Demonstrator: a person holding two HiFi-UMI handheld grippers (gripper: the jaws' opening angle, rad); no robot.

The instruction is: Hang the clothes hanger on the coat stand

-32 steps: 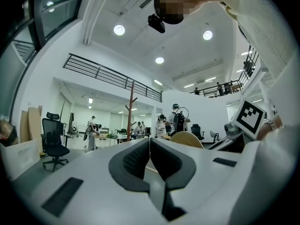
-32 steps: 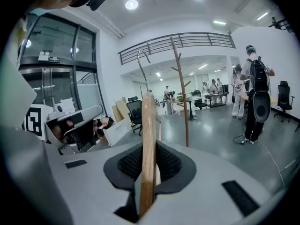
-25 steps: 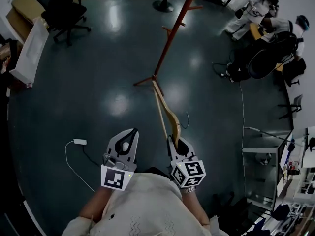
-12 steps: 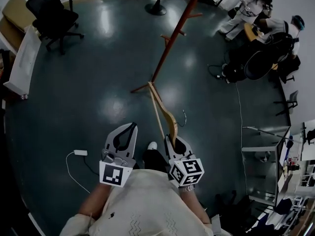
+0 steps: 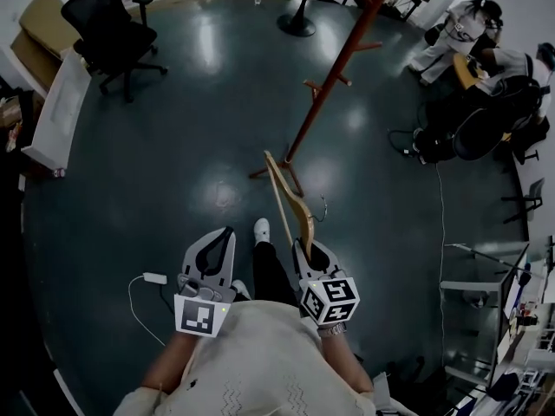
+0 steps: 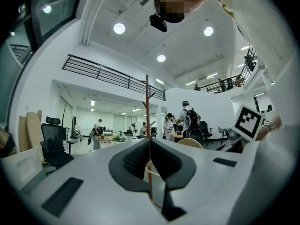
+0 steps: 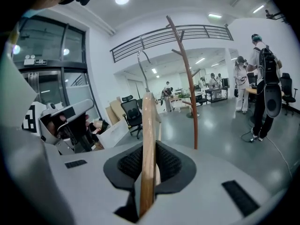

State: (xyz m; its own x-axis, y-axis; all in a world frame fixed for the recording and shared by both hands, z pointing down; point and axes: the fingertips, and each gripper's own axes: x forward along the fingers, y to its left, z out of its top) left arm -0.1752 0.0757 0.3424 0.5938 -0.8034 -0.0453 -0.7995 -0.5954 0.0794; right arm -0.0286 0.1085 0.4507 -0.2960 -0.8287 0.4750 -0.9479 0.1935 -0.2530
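A wooden clothes hanger [image 5: 290, 196] with a metal hook [image 5: 326, 208] sticks out forward from my right gripper [image 5: 310, 250], which is shut on one end of it. In the right gripper view the hanger's wooden bar [image 7: 148, 144] runs up between the pads, and its hook [image 7: 140, 64] shows above. The reddish-brown coat stand [image 5: 334, 72] rises from the dark floor just beyond the hanger's far tip; it also shows as the coat stand [image 7: 187, 93] ahead and the coat stand [image 6: 147, 107]. My left gripper [image 5: 211, 254] is shut and holds nothing.
A black office chair [image 5: 108, 33] and a white board [image 5: 56, 102] stand at the far left. People and chairs [image 5: 473, 50] crowd the upper right. A white charger with its cable [image 5: 154, 278] lies on the floor by my left gripper. My shoe [image 5: 261, 229] shows between the grippers.
The person has stepped forward: a shoe and a leg now show between the grippers. The coat stand sits further right in the view. Both grippers keep their states.
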